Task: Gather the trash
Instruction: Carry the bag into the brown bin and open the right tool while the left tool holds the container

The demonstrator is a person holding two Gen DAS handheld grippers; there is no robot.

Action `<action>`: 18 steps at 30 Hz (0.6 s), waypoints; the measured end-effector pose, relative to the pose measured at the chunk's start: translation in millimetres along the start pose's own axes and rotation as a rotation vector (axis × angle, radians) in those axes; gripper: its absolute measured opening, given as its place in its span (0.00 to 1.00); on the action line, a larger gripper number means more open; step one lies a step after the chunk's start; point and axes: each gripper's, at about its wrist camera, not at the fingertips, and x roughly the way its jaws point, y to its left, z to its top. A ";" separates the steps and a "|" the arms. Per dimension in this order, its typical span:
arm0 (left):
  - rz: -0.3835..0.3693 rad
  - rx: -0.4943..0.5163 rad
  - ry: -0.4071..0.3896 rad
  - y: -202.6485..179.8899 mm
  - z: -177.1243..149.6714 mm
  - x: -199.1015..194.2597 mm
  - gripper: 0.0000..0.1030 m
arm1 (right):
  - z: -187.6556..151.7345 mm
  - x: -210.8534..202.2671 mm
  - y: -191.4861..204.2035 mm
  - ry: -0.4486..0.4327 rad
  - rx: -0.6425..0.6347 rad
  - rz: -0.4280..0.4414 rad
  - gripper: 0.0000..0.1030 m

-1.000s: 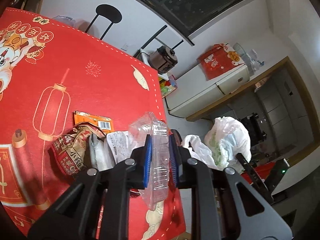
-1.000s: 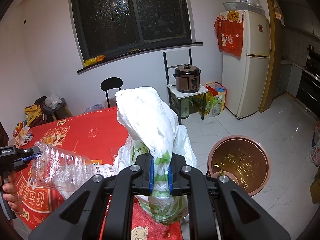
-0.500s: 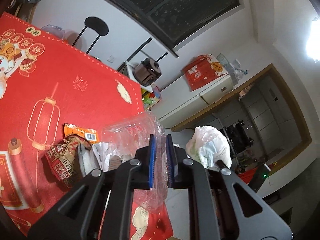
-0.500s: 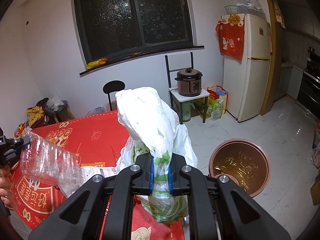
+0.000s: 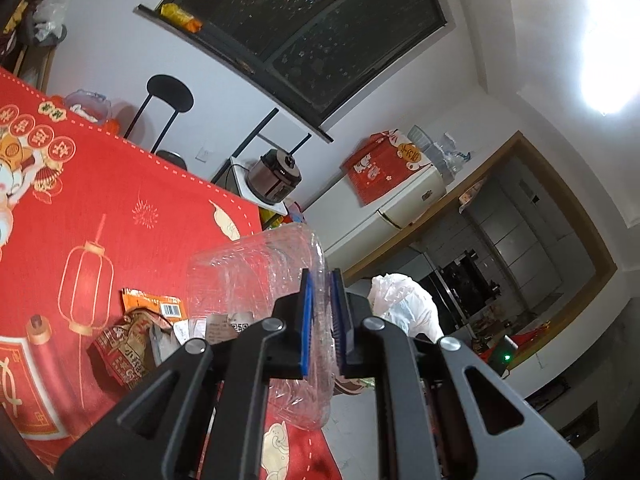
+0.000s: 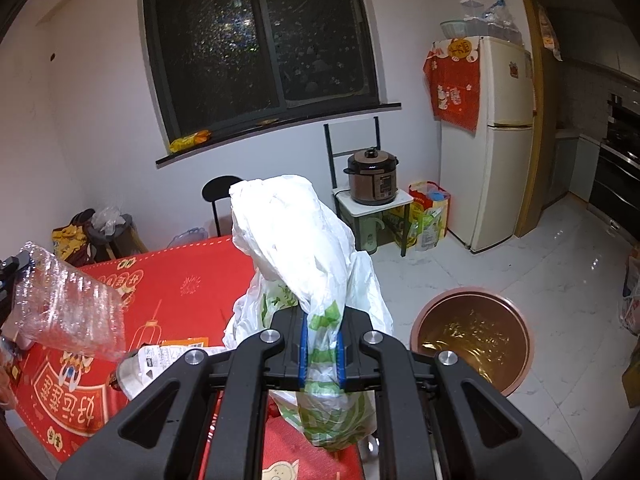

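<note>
A crushed clear plastic bottle (image 5: 248, 276) hangs above the red tablecloth (image 5: 120, 200), with my left gripper (image 5: 322, 320) shut on its squashed end. The right wrist view shows the same bottle (image 6: 68, 308) in the air at the far left. My right gripper (image 6: 322, 344) is shut on a white plastic bag with green print (image 6: 304, 240), which stands up over the table's edge. From the left wrist view the bag (image 5: 400, 300) shows just right of the fingers. Under the bottle on the cloth lie an orange wrapper (image 5: 152, 304), a red snack packet (image 5: 124, 352) and a printed paper (image 5: 224, 326).
A copper-coloured bin (image 6: 472, 332) stands open on the white floor, right of the bag. Behind it are a fridge (image 6: 496, 140), a rice cooker (image 6: 372, 176) on a small stand and a black stool (image 6: 220, 190) by the wall.
My left gripper has risen with the bottle, lifting it off the pile of wrappers, and its pads have squeezed closer. The right gripper and the bag have kept still.
</note>
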 end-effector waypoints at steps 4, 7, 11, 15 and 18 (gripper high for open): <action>0.001 0.006 -0.011 -6.0 2.1 -1.5 0.12 | 5.8 -1.2 -16.1 -0.013 0.019 -0.039 0.11; 0.008 0.010 -0.016 -11.0 2.6 0.3 0.12 | 9.0 -1.3 -34.9 -0.018 0.040 -0.078 0.11; 0.019 0.011 -0.016 -18.0 0.9 8.1 0.12 | 9.3 3.0 -67.8 -0.013 0.070 -0.136 0.11; 0.032 0.016 -0.014 -25.0 -2.7 17.9 0.12 | 8.4 11.3 -99.6 0.002 0.095 -0.179 0.11; 0.044 0.024 -0.016 -36.1 -6.4 26.3 0.12 | 6.2 19.7 -125.1 0.017 0.118 -0.204 0.11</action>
